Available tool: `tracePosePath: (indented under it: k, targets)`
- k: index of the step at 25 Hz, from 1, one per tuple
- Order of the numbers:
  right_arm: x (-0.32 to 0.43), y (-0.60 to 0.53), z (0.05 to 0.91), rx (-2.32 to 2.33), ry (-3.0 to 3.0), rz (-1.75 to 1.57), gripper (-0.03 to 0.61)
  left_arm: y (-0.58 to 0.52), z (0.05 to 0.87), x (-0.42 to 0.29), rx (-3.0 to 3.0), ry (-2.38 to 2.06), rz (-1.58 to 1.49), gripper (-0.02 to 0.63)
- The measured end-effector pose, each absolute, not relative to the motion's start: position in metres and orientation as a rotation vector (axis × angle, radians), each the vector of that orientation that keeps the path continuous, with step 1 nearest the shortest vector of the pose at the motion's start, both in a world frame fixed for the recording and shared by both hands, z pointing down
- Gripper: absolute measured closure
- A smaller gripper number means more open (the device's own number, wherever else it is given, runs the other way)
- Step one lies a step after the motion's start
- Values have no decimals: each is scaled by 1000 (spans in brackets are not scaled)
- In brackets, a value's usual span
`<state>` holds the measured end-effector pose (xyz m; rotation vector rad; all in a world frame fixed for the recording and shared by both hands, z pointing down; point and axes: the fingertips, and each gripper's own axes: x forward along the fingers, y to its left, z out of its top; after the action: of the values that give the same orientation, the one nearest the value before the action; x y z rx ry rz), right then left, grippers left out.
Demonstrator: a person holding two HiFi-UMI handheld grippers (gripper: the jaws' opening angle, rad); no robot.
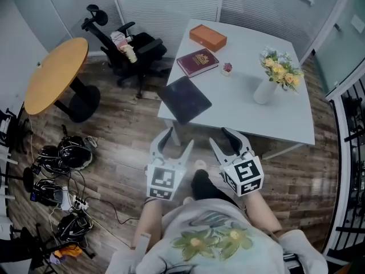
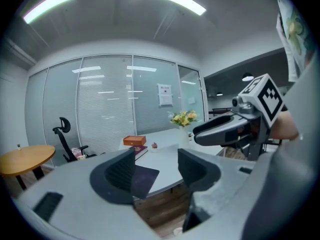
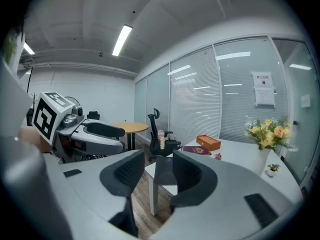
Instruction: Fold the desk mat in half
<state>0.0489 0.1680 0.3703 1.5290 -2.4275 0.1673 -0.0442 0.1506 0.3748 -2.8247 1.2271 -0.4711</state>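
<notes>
A dark desk mat lies on the near left corner of the white table, one corner hanging over the edge. Both grippers are held short of the table, above the wooden floor. My left gripper is open and empty; in the left gripper view the mat shows between and beyond its jaws. Level with it to its right, my right gripper is likewise open and empty. In the right gripper view the mat lies ahead.
On the table stand an orange box, a maroon book, a small pink item and a vase of flowers. A black office chair and a round wooden table are to the left. Cables lie on the floor.
</notes>
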Motion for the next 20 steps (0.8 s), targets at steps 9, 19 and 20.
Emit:
tracePosePath:
  k: [9,19,20]
  targets:
    - [63,109,390,1484,-2400,229,411,101,419,-33,-2815,1153,-698,365]
    - [85,52,426,1411,-2352,314,411,59,497,-21,-2824,1162,-955,366]
    - [87,47,429,1406,-2349,318,411,56,505,-20,-2818,1159,-985,366]
